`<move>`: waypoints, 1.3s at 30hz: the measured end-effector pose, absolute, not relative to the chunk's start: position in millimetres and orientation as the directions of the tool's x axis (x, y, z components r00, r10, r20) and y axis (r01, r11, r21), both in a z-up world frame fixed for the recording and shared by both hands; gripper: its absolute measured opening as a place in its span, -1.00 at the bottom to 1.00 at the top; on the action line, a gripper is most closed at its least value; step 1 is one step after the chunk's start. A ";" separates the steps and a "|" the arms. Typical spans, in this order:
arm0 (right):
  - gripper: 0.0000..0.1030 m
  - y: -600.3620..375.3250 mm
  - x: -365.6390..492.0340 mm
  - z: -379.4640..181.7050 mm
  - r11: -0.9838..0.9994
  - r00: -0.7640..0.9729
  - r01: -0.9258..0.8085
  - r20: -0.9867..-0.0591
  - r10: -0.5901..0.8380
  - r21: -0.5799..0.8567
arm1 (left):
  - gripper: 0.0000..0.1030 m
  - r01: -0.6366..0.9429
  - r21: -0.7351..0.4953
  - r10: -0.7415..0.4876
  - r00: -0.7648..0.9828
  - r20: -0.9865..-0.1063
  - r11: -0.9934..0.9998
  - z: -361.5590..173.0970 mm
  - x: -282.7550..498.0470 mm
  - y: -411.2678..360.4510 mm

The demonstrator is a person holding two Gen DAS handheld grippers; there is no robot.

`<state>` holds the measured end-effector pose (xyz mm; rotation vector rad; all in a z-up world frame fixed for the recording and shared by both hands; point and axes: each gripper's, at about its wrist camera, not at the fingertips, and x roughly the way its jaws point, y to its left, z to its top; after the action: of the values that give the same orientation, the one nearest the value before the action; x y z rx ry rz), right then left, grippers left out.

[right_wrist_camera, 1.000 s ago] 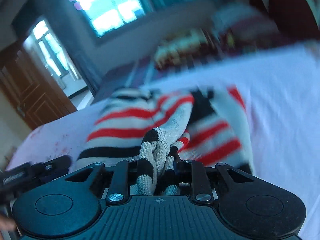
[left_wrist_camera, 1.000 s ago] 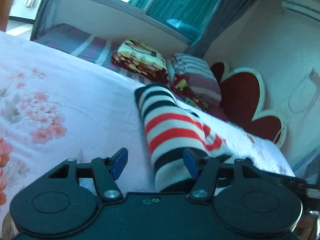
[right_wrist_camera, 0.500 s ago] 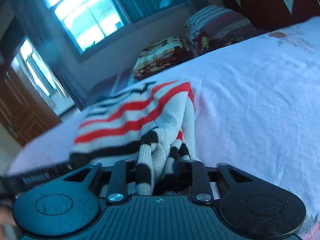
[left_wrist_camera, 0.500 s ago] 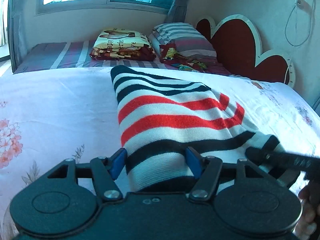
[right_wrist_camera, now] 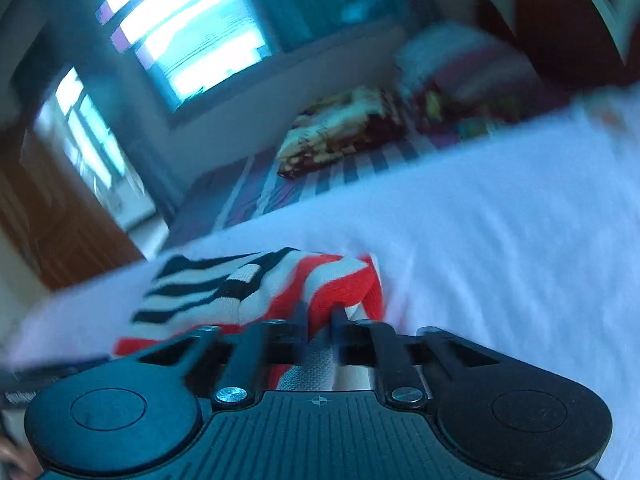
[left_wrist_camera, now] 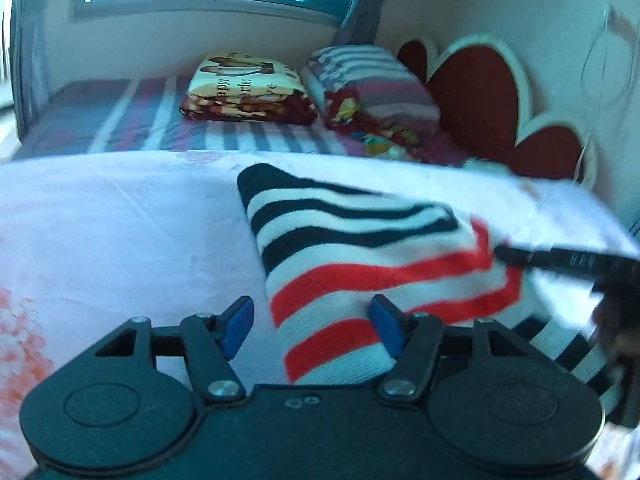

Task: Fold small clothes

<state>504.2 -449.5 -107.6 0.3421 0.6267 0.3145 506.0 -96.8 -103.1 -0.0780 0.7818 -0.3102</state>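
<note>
A small knit sweater (left_wrist_camera: 360,248) with black, white and red stripes lies on the pale floral bed sheet (left_wrist_camera: 120,240). My left gripper (left_wrist_camera: 312,320) is open and holds nothing. The sweater's near left edge lies between its blue pads (left_wrist_camera: 238,322). My right gripper (right_wrist_camera: 320,316) is shut on a red-striped fold of the sweater (right_wrist_camera: 256,284) and holds it low over the sheet (right_wrist_camera: 500,240). Its black finger (left_wrist_camera: 560,258) shows at the right of the left wrist view, against the sweater's right edge. The right wrist view is blurred.
A folded patterned blanket (left_wrist_camera: 244,88) and a striped pillow (left_wrist_camera: 372,76) lie on a striped mattress beyond the sheet. A red heart-shaped headboard (left_wrist_camera: 480,100) stands at the right. A window (right_wrist_camera: 180,36) and a wooden door (right_wrist_camera: 52,224) are at the back left.
My right gripper has carried its hold on the sweater forward and to the left. The fold now lies further over the garment. My left gripper has stayed open at the near edge.
</note>
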 end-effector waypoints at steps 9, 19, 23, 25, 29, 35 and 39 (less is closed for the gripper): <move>-0.80 -431.2 505.9 -143.9 0.939 0.733 -0.179 -0.597 0.327 0.295 | 0.29 0.271 -0.052 -0.228 0.674 -0.702 0.961 -105.9 511.4 -122.8; -0.81 -420.9 416.7 -73.6 0.924 0.749 -0.294 -0.541 0.382 0.245 | 0.18 0.288 -0.128 -0.301 0.709 -0.638 0.949 -84.8 445.1 -103.8; -0.81 -413.3 398.6 -88.3 0.930 0.724 -0.316 -0.586 0.364 0.187 | 0.26 0.285 -0.115 -0.289 0.705 -0.648 0.952 -90.9 432.8 -104.1; -0.82 -415.6 399.0 -99.5 0.941 0.718 -0.296 -0.612 0.333 0.164 | 0.28 0.288 -0.104 -0.284 0.704 -0.651 0.952 -93.7 431.7 -104.7; -0.82 -423.0 401.3 -116.6 0.946 0.708 -0.261 -0.629 0.322 0.190 | 0.29 0.302 -0.049 -0.259 0.714 -0.651 0.952 -101.3 429.7 -112.8; -0.82 -422.5 376.5 -87.0 0.948 0.747 -0.268 -0.584 0.318 0.174 | 0.18 0.318 -0.006 -0.250 0.734 -0.631 0.948 -79.6 410.0 -110.9; -0.82 -412.3 358.9 -81.8 0.938 0.729 -0.310 -0.594 0.340 0.156 | 0.18 0.310 -0.012 -0.244 0.721 -0.648 0.951 -81.3 391.2 -108.1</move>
<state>358.9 -412.3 -81.8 0.0470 0.6633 0.3580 391.2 -108.1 -81.3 0.0996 0.7012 -0.3063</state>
